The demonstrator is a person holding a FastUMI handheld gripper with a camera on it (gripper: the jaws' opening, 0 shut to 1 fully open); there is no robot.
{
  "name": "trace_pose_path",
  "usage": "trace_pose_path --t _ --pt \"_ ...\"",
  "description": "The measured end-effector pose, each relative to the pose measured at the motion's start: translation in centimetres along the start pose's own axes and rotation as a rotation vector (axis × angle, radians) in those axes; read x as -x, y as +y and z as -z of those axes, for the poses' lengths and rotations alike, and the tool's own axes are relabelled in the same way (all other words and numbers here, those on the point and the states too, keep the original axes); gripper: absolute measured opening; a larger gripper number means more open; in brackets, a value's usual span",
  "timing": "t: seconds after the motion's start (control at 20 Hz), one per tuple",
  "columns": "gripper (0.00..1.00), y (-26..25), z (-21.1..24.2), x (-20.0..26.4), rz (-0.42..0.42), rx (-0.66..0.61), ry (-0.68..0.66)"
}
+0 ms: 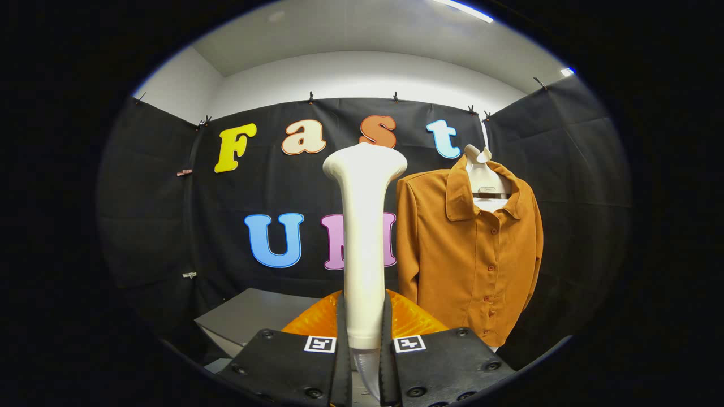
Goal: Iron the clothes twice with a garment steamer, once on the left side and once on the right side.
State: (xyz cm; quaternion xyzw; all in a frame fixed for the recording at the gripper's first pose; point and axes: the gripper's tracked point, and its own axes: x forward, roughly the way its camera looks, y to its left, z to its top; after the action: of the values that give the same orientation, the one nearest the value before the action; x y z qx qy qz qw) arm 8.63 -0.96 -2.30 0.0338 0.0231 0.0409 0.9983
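White steamer [363,226] pinched upright in tongs [363,362], orange shirt [469,254] beyond (hung, buttoned), grey table [249,316] beside.

black cloth walls [153,226], white ceiling [362,39] with strip light [464,9], grey table [254,316] below.

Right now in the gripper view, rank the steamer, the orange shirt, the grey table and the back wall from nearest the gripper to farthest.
1. Garment steamer: clamped upright between the fingers of the gripper.
2. Grey table: just beyond the fingers, off to one side of the steamer.
3. Orange shirt: hanging on a hanger on the steamer's other side, farther on.
4. Black back wall: behind everything.
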Motion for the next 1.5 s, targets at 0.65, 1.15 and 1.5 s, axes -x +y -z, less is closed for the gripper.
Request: trace_pose_path --t 0.65,1.15,1.5 --pt "0.22 -0.09 0.02 0.44 -0.004 0.000 0.005" --pt "0.22 -0.24 -0.22 0.30 -0.001 0.002 0.001" --pt "0.22 -0.13 -0.27 0.12 0.000 0.001 0.001"
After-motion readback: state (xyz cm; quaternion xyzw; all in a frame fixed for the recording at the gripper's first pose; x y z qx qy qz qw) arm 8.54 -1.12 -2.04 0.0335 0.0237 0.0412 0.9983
